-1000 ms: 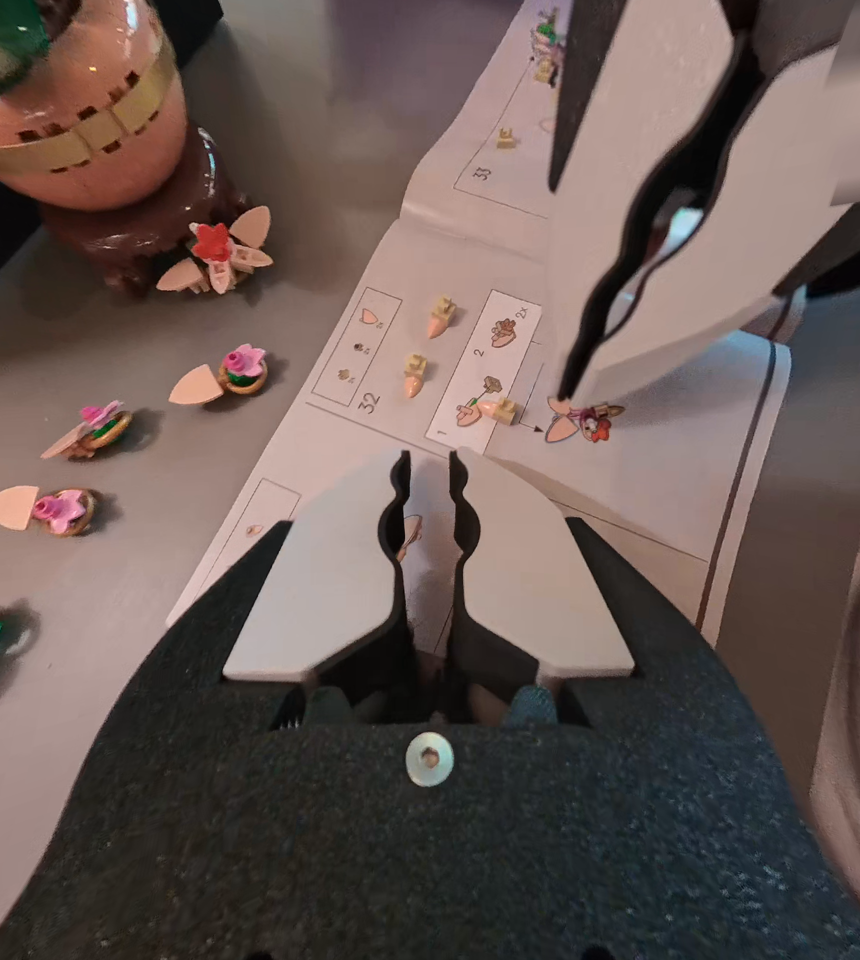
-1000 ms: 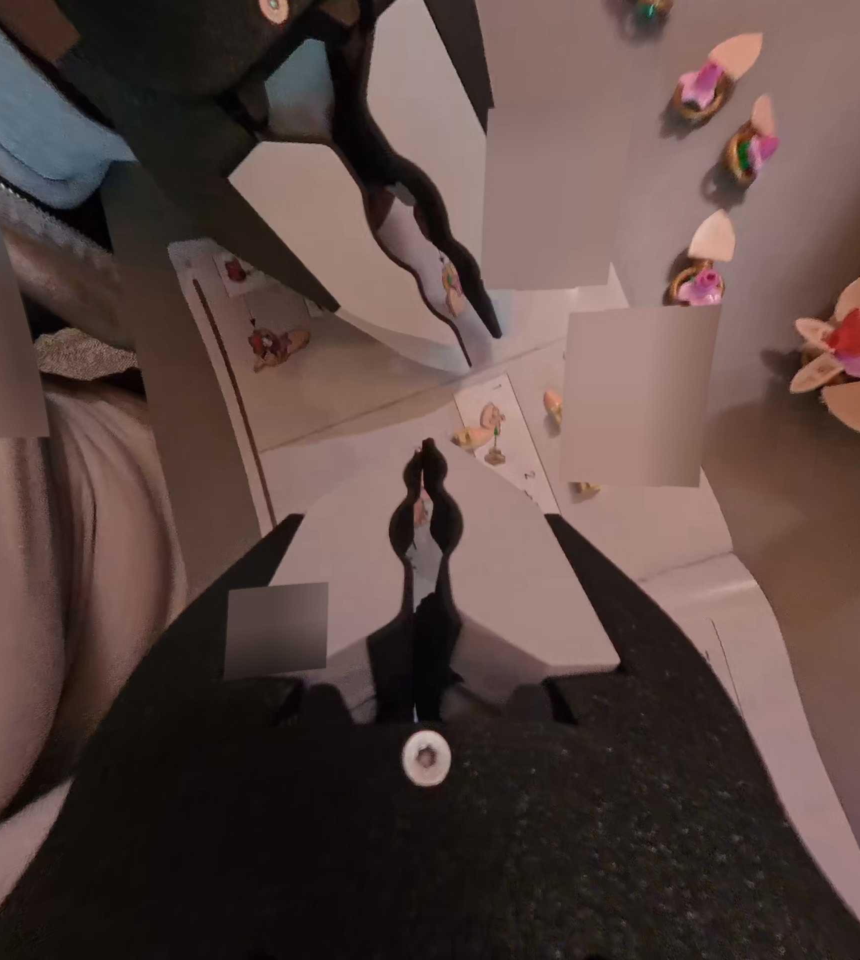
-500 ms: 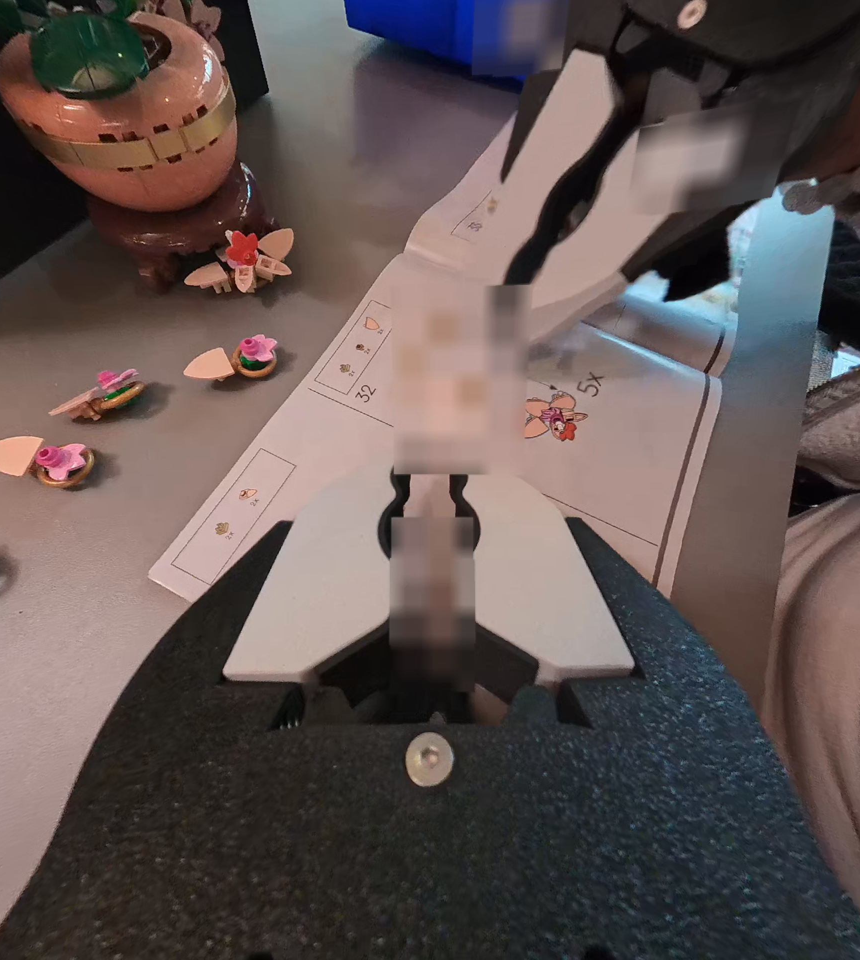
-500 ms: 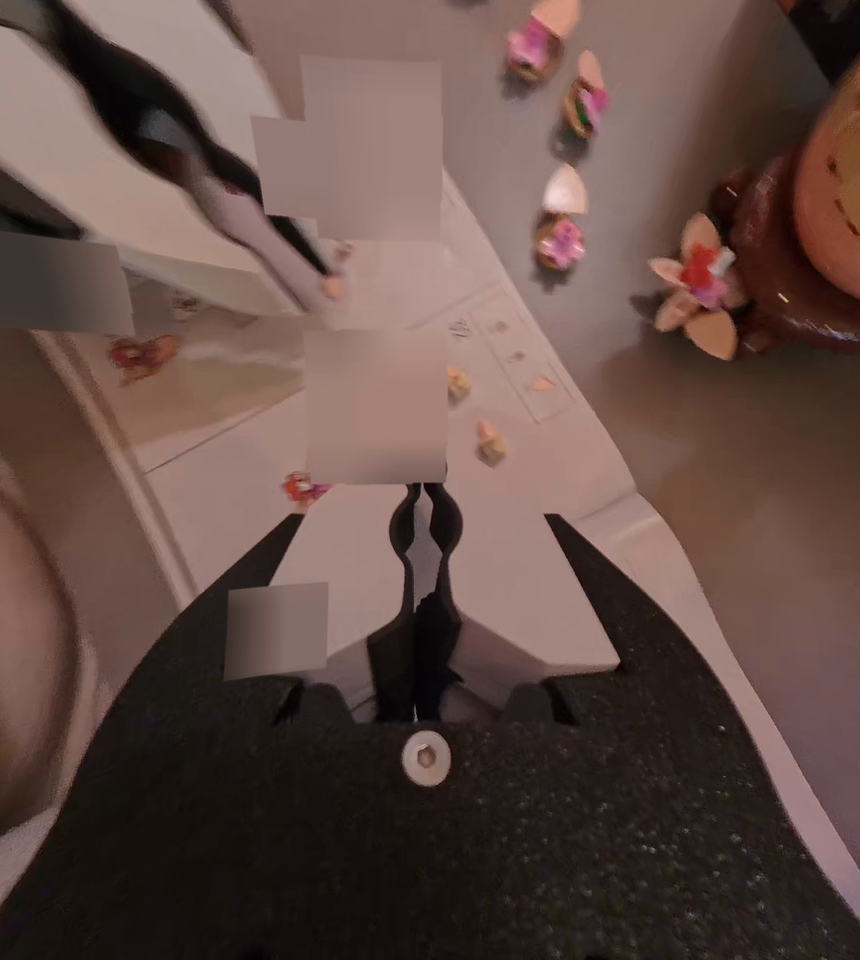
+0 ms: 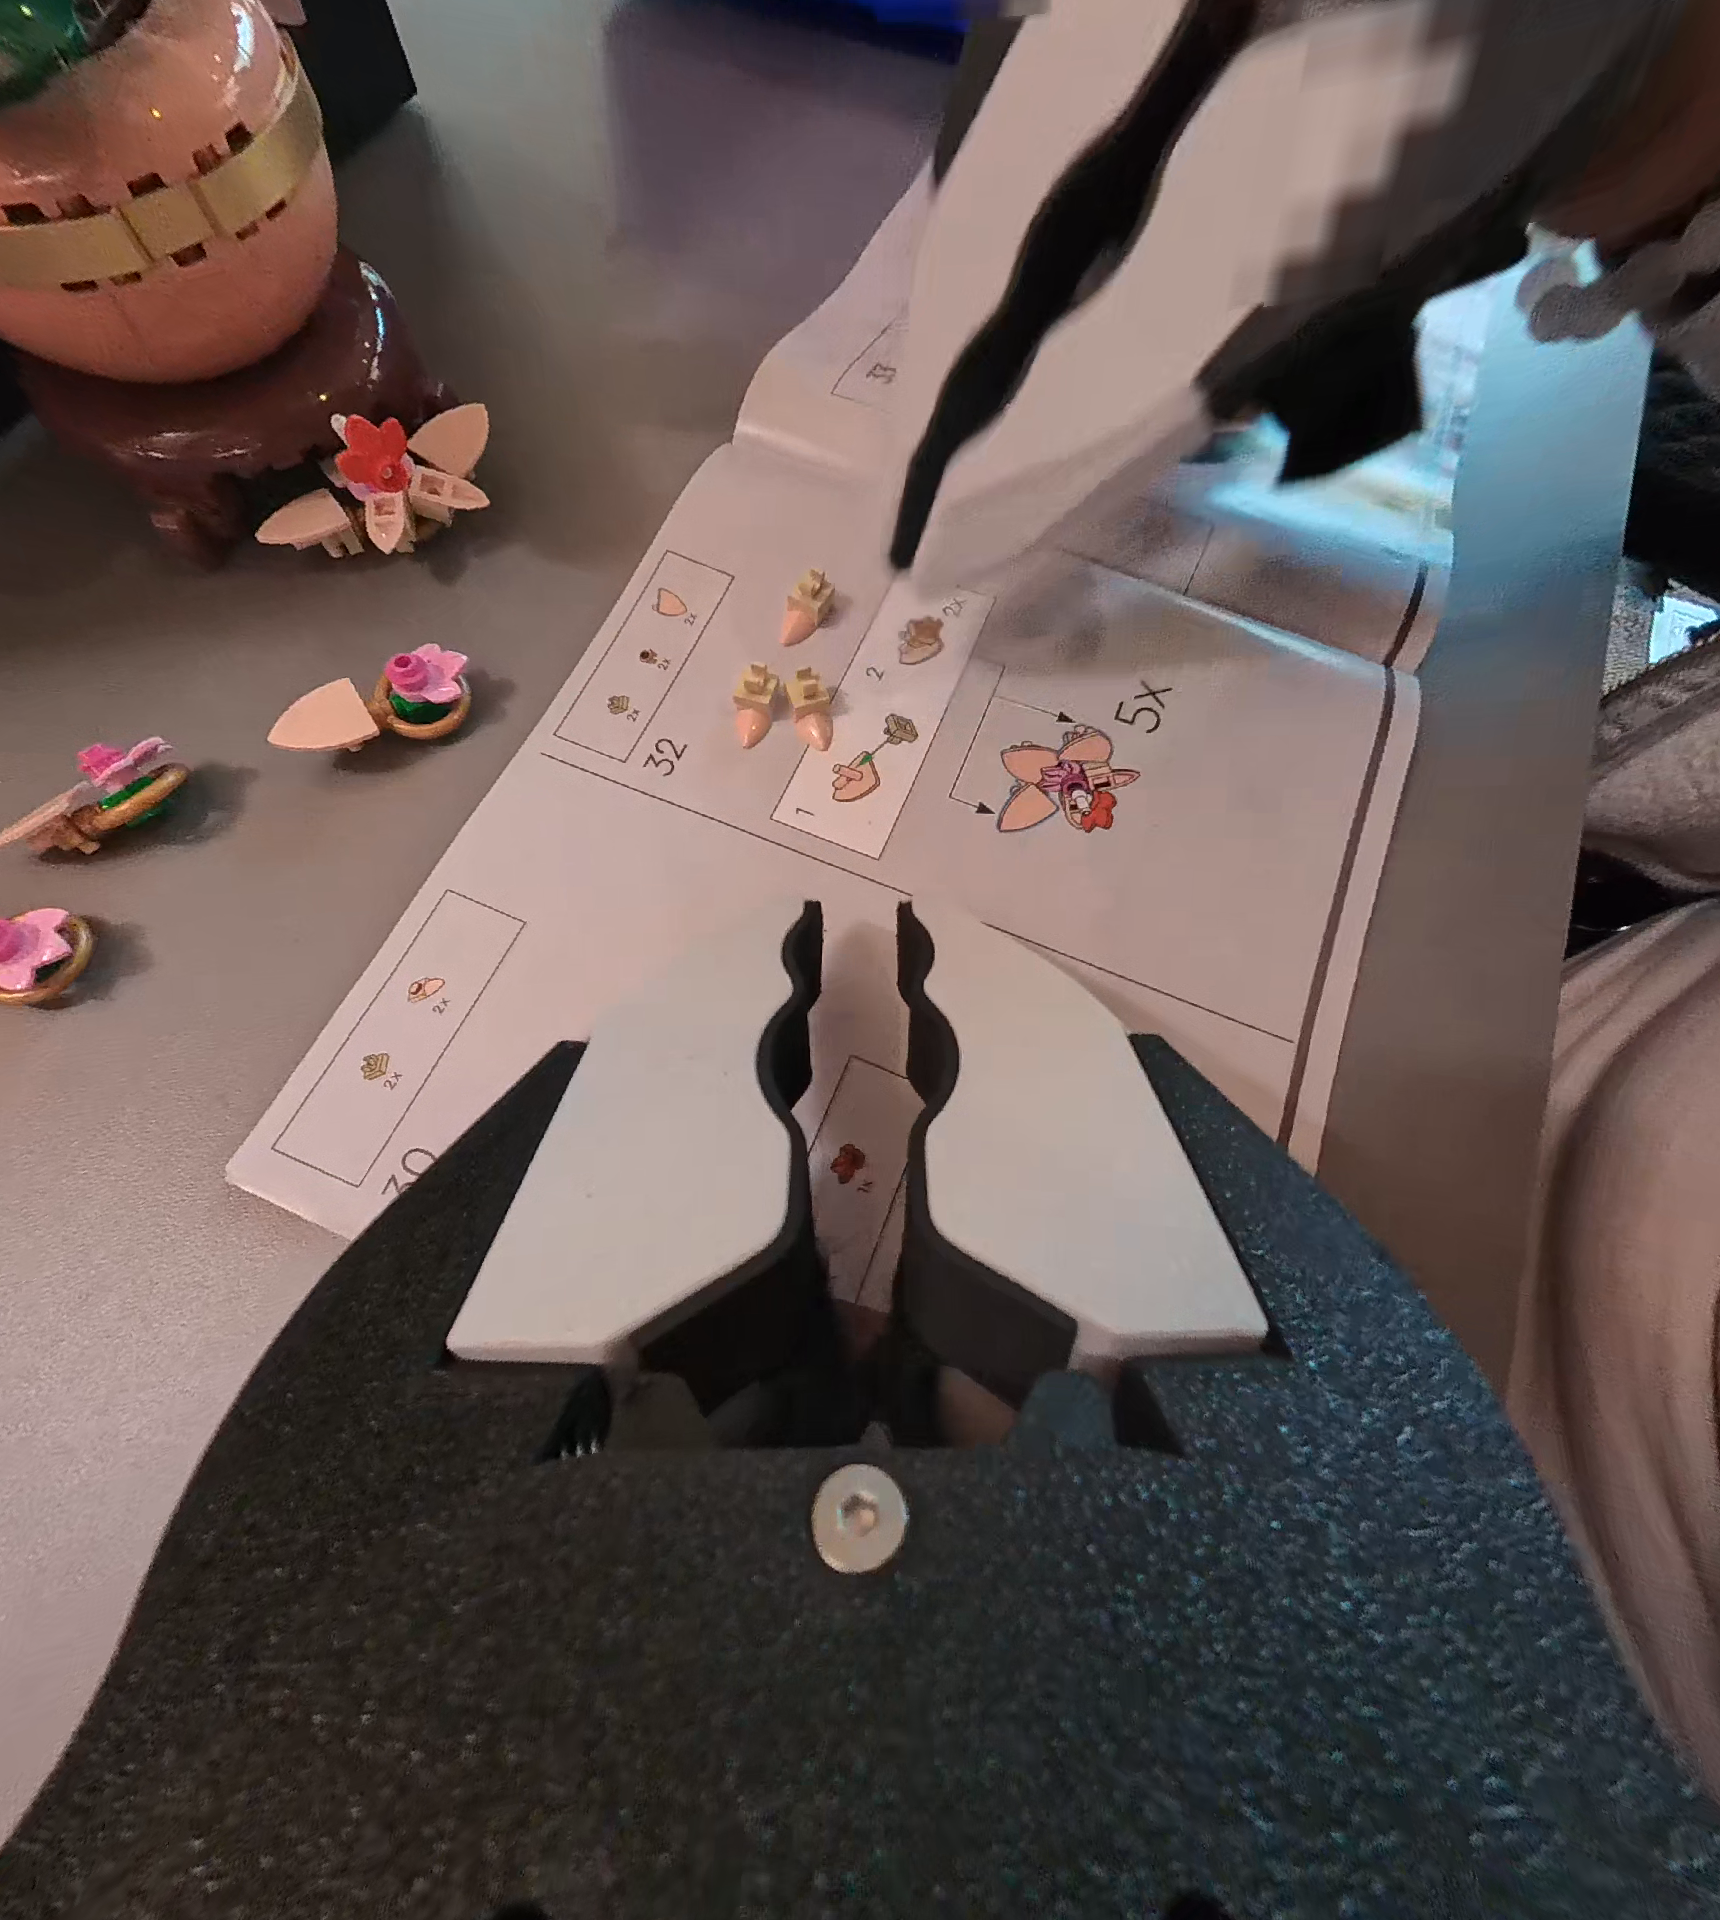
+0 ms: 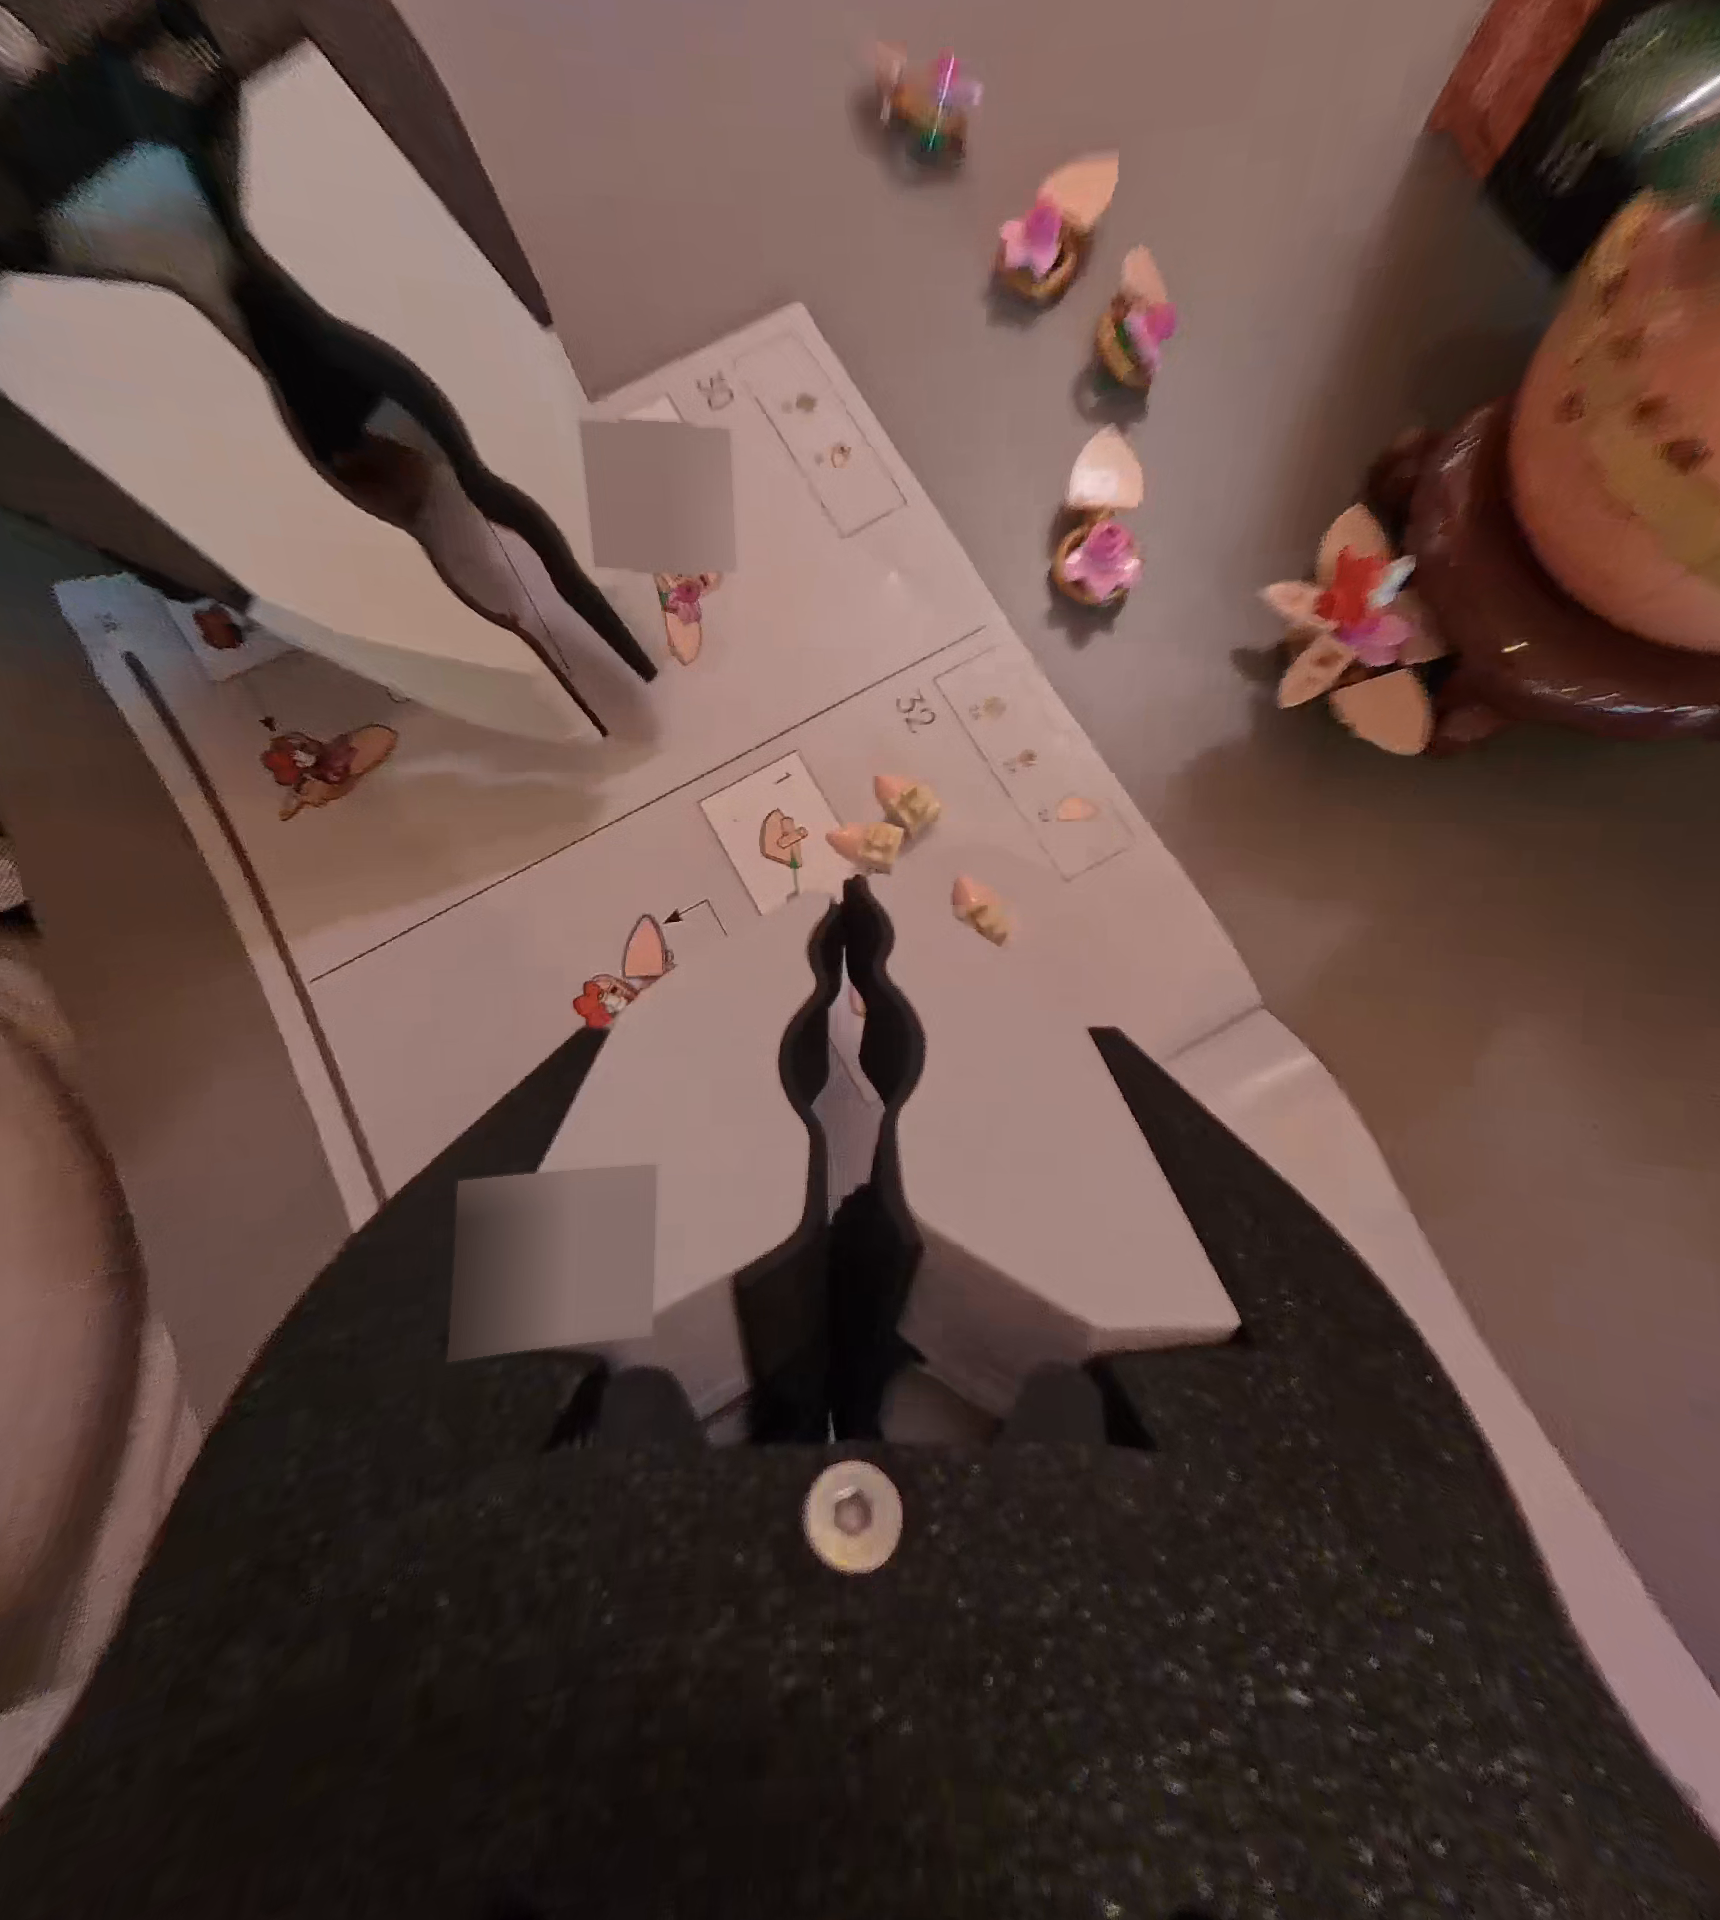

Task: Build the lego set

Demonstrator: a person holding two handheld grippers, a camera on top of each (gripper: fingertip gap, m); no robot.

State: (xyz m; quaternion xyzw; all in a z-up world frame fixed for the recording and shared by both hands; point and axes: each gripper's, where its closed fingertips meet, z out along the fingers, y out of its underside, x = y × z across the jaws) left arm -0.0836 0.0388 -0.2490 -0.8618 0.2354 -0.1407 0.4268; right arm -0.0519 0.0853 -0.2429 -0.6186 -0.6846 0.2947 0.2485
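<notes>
Three small tan-and-peach petal pieces (image 5: 757, 717) lie on an open instruction booklet (image 5: 1199, 914) on a grey table. They also show in the right wrist view (image 6: 866, 842). My left gripper (image 5: 856, 914) is open by a narrow gap over the booklet's near part, with only paper showing between its fingers. It also shows in the right wrist view (image 6: 617, 696). My right gripper (image 6: 851, 888) is shut, its tips just short of the middle piece. In the left wrist view it (image 5: 903, 556) reaches in from the upper right, close to the far piece (image 5: 804, 613).
A pink pot model on a brown stand (image 5: 108, 208) stands at the back left, a red-centred flower (image 5: 378, 478) at its foot. Several pink flowers on gold rings (image 5: 420, 696) lie left of the booklet. A person's clothing (image 5: 1687, 1351) is at the right. The grippers' ends are close to 6 cm from one another.
My right gripper lifted off the booklet, swung and came back down by the pieces, staying shut. One piece now lies close beside another. My left gripper kept its narrow gap.
</notes>
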